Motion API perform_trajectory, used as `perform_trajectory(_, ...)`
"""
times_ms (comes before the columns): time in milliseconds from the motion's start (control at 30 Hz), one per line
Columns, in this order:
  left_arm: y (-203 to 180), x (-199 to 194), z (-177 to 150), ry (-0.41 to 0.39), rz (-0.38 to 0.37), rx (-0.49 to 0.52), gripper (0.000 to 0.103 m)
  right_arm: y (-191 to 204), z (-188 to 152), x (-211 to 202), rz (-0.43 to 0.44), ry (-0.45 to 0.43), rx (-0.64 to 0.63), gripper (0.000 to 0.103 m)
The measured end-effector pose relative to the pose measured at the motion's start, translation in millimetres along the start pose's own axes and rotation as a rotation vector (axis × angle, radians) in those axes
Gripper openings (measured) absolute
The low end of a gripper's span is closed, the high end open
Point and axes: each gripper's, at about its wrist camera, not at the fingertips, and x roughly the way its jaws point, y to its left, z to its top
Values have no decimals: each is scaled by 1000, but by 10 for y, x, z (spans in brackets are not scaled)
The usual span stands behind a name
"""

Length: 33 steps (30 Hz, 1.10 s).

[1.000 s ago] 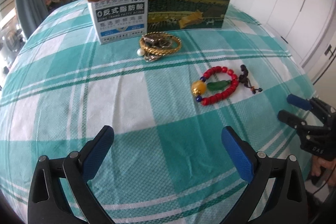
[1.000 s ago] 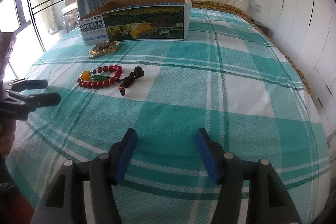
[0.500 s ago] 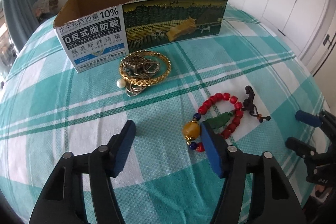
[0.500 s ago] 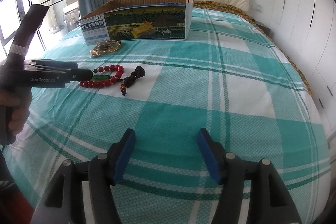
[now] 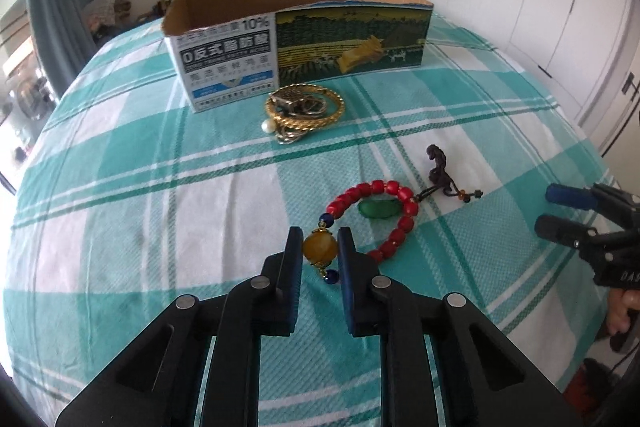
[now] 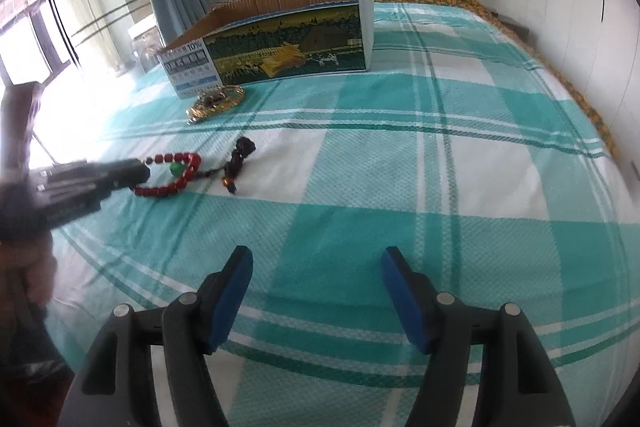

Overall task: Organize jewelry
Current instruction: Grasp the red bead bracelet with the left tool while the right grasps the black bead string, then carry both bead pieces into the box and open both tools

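Note:
A red bead bracelet with a green stone, an amber bead and a dark tassel lies on the checked bedspread. My left gripper is shut on the amber bead, and it shows in the right wrist view beside the bracelet. A pile of gold jewelry with a pearl lies in front of an open cardboard box. My right gripper is open and empty over the bedspread, apart from the jewelry; it also shows at the right edge of the left wrist view.
The teal and white bedspread covers the whole bed. The box stands toward the headboard, with the gold pile at its near corner. White wardrobe doors line the right side, and a curtain and window stand on the left.
My left gripper has moved forward to the bracelet and closed its fingers on the amber bead. The right gripper has stayed about where it was, still open.

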Motion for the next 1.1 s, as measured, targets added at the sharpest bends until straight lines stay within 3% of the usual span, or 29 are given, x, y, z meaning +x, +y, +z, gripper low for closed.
perform_trajectory(200,169,-112,-111,-30,19,-71,17,298,340,185,65,-9,-42,68)
perform_trajectory(300,203,-80,-134,-17,33,-80,20,501,473,337,85,0,-83,63)
perform_trajectory(433,203,-35,-162,-15,62,-87,57,670,555,612,51,32,-114,63)
perform_trajectory(500,191,-25,-172,-24,66,-83,60,725,560,670,13,13,-141,62)
perform_trajectory(533,183,-10,-177,-22,70,-81,59,749,558,688,-3,12,-155,62)
perform_trajectory(600,171,35,-186,-16,66,-84,58,788,548,688,-31,-1,-171,48)
perform_trajectory(633,150,31,-194,-25,77,-77,50,784,556,691,-31,0,-171,28)
perform_trajectory(667,118,32,-197,-29,86,-61,37,776,567,692,-33,1,-172,14)
perform_trajectory(733,64,24,-197,-32,75,-38,16,722,584,682,-8,10,-156,14)
perform_trajectory(867,68,-34,-205,-30,47,-53,16,588,566,531,57,8,-76,13)
perform_trajectory(1100,142,-384,-86,-73,-43,-121,16,447,578,-171,137,-77,-8,13)
